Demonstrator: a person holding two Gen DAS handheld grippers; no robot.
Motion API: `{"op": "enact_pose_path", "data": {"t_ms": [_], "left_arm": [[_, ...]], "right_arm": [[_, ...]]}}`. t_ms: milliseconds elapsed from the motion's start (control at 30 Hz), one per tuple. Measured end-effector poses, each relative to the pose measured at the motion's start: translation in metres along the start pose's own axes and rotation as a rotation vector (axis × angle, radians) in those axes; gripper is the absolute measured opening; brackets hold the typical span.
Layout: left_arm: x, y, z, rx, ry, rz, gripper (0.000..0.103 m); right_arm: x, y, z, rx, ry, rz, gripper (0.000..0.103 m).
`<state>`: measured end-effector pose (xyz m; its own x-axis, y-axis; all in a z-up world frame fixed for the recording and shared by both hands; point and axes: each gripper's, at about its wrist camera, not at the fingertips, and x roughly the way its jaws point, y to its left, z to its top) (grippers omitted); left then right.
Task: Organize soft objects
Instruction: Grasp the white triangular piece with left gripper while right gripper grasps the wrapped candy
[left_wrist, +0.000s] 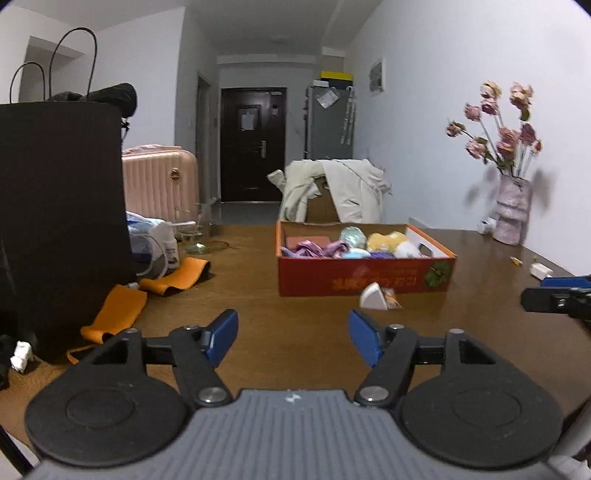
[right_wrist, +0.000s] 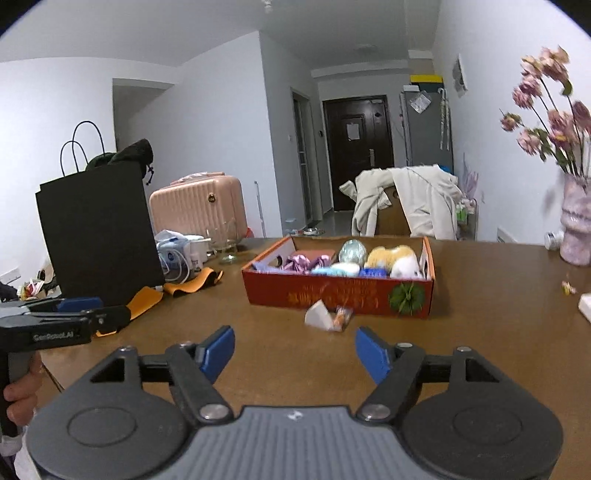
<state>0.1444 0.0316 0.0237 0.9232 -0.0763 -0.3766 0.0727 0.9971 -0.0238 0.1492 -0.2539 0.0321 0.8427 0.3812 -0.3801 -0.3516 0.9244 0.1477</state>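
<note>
Soft toys and cloths (left_wrist: 354, 245) fill one red box (left_wrist: 364, 282) at 12 o'clock on the counter (left_wrist: 295, 332), so most of my sorting looks done. One small white piece (left_wrist: 373, 296) and one crumpled wrapper (left_wrist: 392, 298) lie just before the box, two orange cloths (left_wrist: 122, 308) at 10 o'clock. My left gripper (left_wrist: 293, 338) and right gripper (right_wrist: 294, 350) both hang released, holding nothing.

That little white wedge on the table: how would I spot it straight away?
Find the red cardboard box on the brown table. Just in front of its near wall lies the white wedge, beside a small orange wrapper. It is the only plain white, pointed piece there.
</note>
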Motion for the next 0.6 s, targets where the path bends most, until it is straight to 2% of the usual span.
{"op": "enact_pose_path", "data": {"t_ms": [133, 367, 600], "left_arm": [[0.009, -0.006, -0.003, 0.003, 0.027, -0.030, 0.070], [0.049, -0.033, -0.003, 0.032, 0.079, -0.097, 0.070], [0.140, -0.062, 0.009, 0.065, 0.140, -0.139, 0.068]], "right_arm": [[0.006, -0.005, -0.008, 0.023, 0.022, -0.026, 0.073], [0.029, -0.024, -0.015, 0.088, 0.048, -0.051, 0.073], [0.078, -0.057, -0.010, 0.155, 0.090, -0.109, 0.073]]}}
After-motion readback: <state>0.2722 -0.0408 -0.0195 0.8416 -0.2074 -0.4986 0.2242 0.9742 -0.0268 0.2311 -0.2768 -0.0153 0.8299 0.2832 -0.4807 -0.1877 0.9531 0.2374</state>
